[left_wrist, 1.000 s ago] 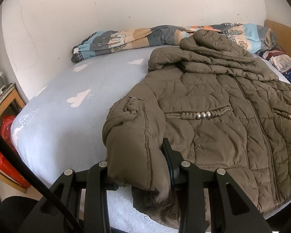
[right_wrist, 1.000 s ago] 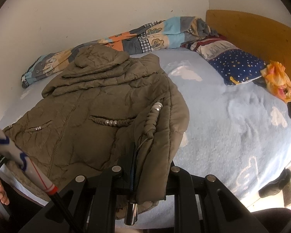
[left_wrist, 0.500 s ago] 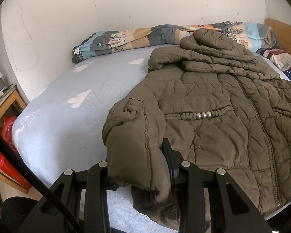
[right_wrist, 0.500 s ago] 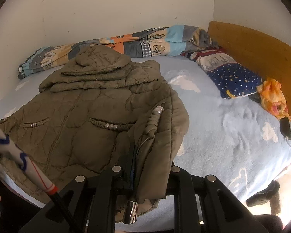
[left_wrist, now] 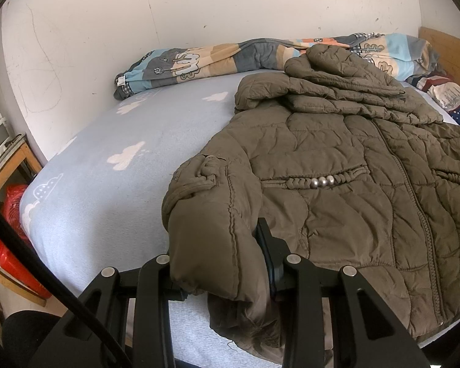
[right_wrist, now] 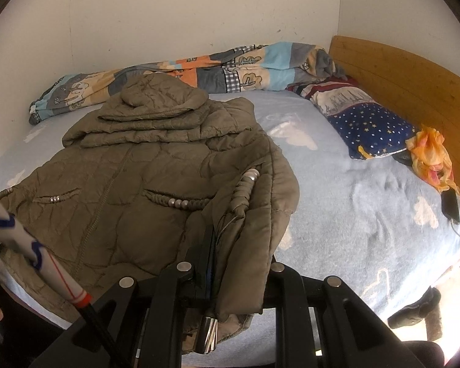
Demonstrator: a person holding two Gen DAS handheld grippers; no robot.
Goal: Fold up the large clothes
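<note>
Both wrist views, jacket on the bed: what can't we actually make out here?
- Left gripper pads, left wrist view: the jacket sleeve bunched between them covers the contact.
- Right gripper far finger, right wrist view: draped sleeve fabric hides it.
- Jacket's near hem, both views: cut off by the gripper bodies and the frame edge.
- Dark object by the orange cloth, right wrist view: too small to identify.

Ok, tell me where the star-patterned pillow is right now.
In the right wrist view the star-patterned pillow lies at the right of the bed, against the wooden headboard, with an orange cloth at its near end.
</note>
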